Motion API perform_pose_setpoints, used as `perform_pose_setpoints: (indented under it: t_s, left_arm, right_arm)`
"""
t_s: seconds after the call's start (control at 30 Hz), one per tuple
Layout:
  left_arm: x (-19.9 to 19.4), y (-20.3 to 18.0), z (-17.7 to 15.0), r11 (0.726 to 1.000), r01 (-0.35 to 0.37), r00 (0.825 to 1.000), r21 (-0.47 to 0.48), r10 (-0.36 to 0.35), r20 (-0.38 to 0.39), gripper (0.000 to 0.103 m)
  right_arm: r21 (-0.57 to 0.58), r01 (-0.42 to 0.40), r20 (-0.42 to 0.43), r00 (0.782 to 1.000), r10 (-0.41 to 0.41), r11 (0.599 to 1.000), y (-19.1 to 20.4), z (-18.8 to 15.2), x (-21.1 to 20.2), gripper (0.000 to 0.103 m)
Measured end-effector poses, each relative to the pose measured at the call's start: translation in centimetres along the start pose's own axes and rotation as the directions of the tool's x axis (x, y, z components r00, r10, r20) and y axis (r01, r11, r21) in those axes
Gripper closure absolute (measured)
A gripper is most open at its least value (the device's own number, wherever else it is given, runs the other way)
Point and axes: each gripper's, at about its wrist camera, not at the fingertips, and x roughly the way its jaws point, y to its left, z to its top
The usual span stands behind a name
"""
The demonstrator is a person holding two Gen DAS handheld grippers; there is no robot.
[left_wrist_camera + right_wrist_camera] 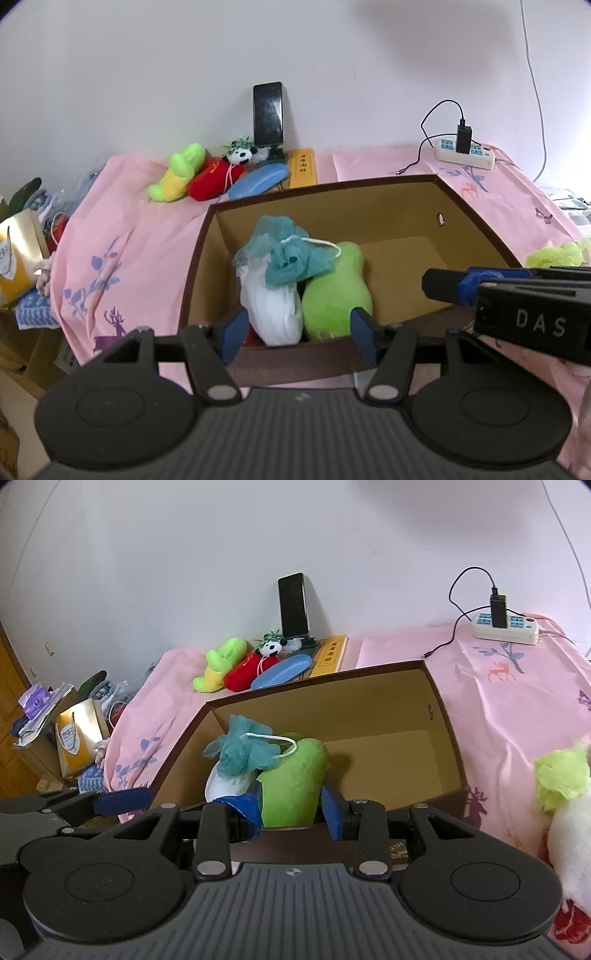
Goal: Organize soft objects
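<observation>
Just ahead of both grippers, the cardboard box (pixel 388 206) is sitting on the pink cloth (pixel 147 221), already holding a green plush (pixel 336 291), a white soft item (pixel 273 310) and a teal mesh puff (pixel 288 258), all bunched at its near-left end. Left gripper (pixel 299 328) is hovering over the near rim, jaws spread, gripping nothing. Right gripper (pixel 291 808) is hanging beside it, fingers also parted around the green plush but seemingly not pinching it, so released. Judging by this, a drop-off is finishing. Beyond the box, more plush toys (pixel 184 173) are waiting by the wall; a yellow-green puff (pixel 561 775) is lying to the right gripper's right. Next move is probably pulling back and reaching for one of those, closing softly.
</observation>
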Motion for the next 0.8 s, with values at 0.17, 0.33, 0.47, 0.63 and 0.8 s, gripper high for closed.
perform_pose_setpoints:
  t_s: [0.17,0.33,0.47,0.63,0.8]
  left_arm:
    - [-0.3,-0.2,-0.7,0.999,-0.042,0.999,-0.019,0.041,-0.027,0.042]
    - [-0.6,0.2,-1.7,0.997,-0.051,0.997,-0.062,0.047,-0.061,0.041]
    - [-0.7,0.2,-2.4,0.994,-0.065,0.996,-0.082,0.059,-0.072,0.041]
    - [-0.3,0.1,-3.3,0.993,-0.057,0.994,-0.104,0.046,-0.103,0.041]
    - [0.5,-0.1,-4.3,0.993,-0.035,0.987,-0.109,0.017,-0.161,0.041]
  right_arm:
    - [0.008,0.022,0.009,1.0,-0.022,1.0,0.0,-0.4,-0.8,0.085]
    - [0.016,0.037,-0.013,0.999,-0.037,0.999,0.3,-1.1,-0.9,0.084]
    - [0.026,0.058,-0.031,0.998,-0.057,0.998,0.4,-1.8,-1.0,0.084]
    - [0.008,0.091,-0.073,0.993,-0.09,0.996,0.5,-2.8,-0.7,0.084]
    - [-0.023,0.147,-0.133,0.98,-0.149,0.989,0.4,-3.7,-0.3,0.084]
